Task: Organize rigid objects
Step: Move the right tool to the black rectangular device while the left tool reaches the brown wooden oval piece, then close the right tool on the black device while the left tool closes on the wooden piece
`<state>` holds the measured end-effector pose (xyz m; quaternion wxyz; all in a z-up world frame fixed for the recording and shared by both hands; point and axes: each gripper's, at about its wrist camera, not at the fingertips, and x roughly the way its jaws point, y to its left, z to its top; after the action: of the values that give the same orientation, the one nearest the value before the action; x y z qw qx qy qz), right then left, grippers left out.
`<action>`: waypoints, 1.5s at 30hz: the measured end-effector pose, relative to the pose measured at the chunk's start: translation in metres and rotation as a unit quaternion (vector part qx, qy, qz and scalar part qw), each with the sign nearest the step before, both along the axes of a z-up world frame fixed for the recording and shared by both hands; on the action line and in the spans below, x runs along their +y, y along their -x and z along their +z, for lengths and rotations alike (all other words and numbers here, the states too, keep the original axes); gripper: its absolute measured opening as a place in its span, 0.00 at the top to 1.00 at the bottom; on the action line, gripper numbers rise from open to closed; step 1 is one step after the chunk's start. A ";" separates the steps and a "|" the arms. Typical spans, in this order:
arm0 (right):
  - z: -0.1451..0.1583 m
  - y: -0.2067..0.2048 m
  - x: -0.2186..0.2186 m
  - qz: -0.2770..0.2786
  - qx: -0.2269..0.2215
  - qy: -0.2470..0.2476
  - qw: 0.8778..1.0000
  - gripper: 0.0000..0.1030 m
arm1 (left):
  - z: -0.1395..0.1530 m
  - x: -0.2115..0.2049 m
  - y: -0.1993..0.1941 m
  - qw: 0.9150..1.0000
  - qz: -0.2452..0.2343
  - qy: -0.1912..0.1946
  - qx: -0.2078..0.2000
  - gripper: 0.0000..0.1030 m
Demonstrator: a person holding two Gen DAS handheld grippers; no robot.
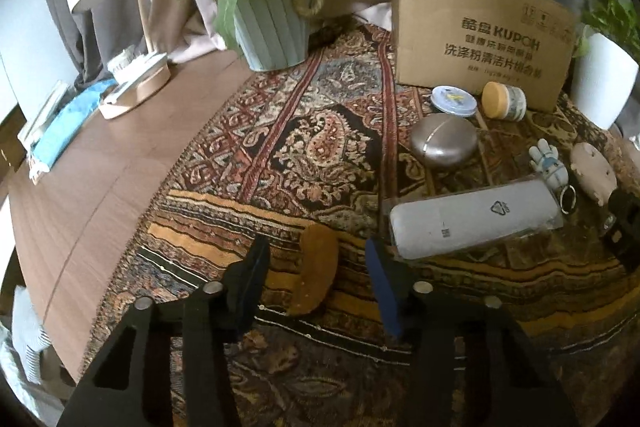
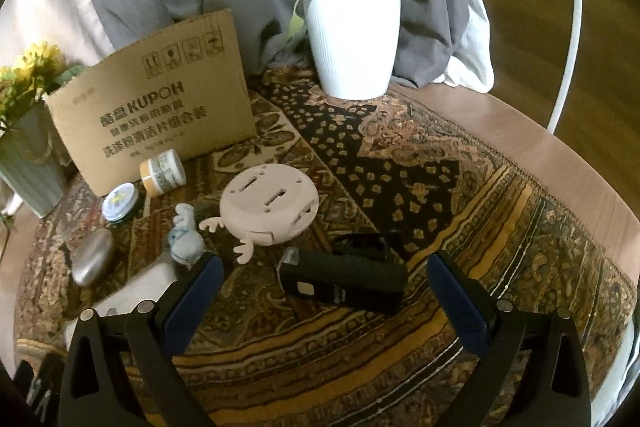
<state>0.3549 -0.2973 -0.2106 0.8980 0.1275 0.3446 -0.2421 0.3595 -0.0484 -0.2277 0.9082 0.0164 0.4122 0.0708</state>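
Brown sponge (image 1: 314,267) sits between my spread left tongs (image 1: 316,271).
Only my open right tongs (image 2: 324,291) show the ribbed black torch (image 2: 344,281).

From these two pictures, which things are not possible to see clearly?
- Box contents: both views, front wall hides them.
- Black device: left view, cut by edge.
- White case: right view, behind right gripper finger.
- Tin label: too small.

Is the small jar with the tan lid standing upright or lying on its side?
On its side: the small jar rests on the rug, its lid facing sideways.
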 end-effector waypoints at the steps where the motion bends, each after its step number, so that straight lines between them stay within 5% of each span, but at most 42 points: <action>1: -0.002 -0.002 0.000 0.000 0.002 -0.001 1.000 0.00 | -0.002 0.000 -0.002 1.000 0.003 0.000 0.004 0.55; 14: -0.015 -0.012 -0.009 -0.012 0.031 -0.029 0.999 0.13 | -0.009 -0.008 -0.009 1.000 -0.010 0.003 0.020 0.76; 18: -0.018 -0.012 -0.011 -0.009 0.042 -0.033 0.999 0.27 | -0.008 -0.011 -0.007 1.000 -0.015 -0.001 0.022 0.77; 34: -0.013 0.003 -0.010 0.045 0.043 -0.052 0.997 0.27 | 0.011 -0.015 0.012 0.999 -0.037 0.012 -0.005 0.78; 45: 0.022 0.019 -0.003 0.086 0.009 -0.052 0.995 0.27 | 0.053 -0.016 0.025 0.996 -0.065 0.032 -0.046 0.78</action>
<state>0.3354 -0.3002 -0.1882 0.9045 0.1421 0.3744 -0.1465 0.3343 -0.0647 -0.1747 0.9290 0.0111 0.3699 -0.0004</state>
